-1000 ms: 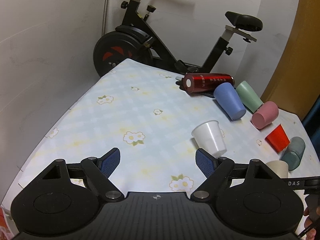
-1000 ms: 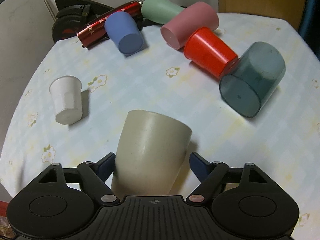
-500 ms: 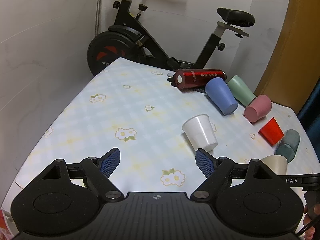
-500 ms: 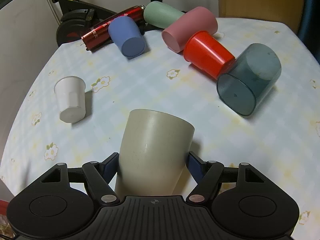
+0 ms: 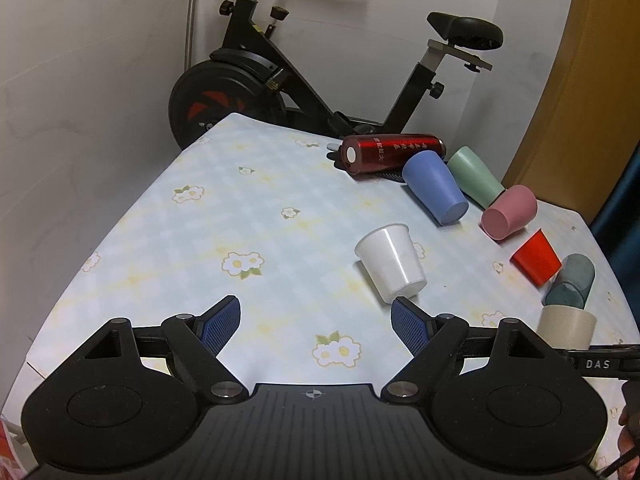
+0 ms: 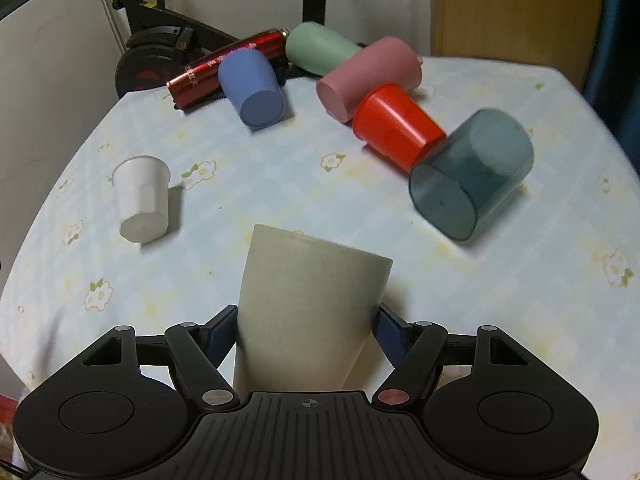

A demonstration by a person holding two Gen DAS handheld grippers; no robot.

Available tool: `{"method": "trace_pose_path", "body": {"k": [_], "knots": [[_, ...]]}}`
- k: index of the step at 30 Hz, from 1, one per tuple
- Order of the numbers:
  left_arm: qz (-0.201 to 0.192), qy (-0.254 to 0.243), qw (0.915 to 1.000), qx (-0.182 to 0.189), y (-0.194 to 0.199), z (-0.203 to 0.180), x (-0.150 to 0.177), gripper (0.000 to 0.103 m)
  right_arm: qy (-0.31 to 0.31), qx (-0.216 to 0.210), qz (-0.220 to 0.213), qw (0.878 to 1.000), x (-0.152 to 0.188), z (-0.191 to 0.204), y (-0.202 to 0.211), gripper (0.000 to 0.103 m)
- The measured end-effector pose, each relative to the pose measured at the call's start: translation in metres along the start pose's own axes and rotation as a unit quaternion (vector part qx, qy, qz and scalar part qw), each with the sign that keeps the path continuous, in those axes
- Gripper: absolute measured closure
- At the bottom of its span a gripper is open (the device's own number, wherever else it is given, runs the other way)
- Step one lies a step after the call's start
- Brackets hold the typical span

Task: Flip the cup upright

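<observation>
My right gripper (image 6: 306, 326) is shut on a beige cup (image 6: 308, 304), its pads pressed against both sides; the cup points away from me, closed base forward, and looks slightly raised. The same cup (image 5: 566, 326) shows at the right edge of the left wrist view. My left gripper (image 5: 316, 320) is open and empty above the table, just short of a white cup (image 5: 392, 262) that lies on its side. That white cup also shows in the right wrist view (image 6: 142, 198).
On the flowered tablecloth (image 5: 240, 220) lie a blue cup (image 6: 254, 88), green cup (image 6: 316, 48), pink cup (image 6: 368, 74), red cup (image 6: 394, 124), dark translucent cup (image 6: 472, 176) and a red bottle (image 6: 224, 66). An exercise bike (image 5: 280, 76) stands behind the table.
My right gripper has closed on the beige cup and begun to lift it. My left gripper has drawn back a little and stayed open.
</observation>
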State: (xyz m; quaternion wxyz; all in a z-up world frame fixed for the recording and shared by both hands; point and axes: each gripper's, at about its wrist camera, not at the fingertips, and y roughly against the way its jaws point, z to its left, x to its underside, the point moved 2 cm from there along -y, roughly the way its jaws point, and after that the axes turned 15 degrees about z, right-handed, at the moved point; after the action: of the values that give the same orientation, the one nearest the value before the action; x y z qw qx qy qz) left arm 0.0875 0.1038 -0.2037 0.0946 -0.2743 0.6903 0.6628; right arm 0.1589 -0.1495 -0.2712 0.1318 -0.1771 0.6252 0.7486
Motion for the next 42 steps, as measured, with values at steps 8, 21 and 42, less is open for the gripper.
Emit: {"method": "trace_pose_path", "body": {"k": [8, 21, 42], "knots": [[0.001, 0.0, 1.0, 0.001, 0.001, -0.001, 0.001, 0.018, 0.037, 0.034, -0.042, 0.998, -0.007, -0.001, 0.01, 0.037], [0.002, 0.001, 1.0, -0.001, 0.002, 0.001, 0.0, 0.018, 0.089, 0.084, -0.078, 0.989, -0.012, 0.016, 0.001, 0.037], [-0.026, 0.0, 0.9996, 0.01, 0.028, -0.004, -0.005, 0.017, 0.064, 0.064, -0.121, 0.989, -0.002, 0.025, 0.073, 0.0]]}}
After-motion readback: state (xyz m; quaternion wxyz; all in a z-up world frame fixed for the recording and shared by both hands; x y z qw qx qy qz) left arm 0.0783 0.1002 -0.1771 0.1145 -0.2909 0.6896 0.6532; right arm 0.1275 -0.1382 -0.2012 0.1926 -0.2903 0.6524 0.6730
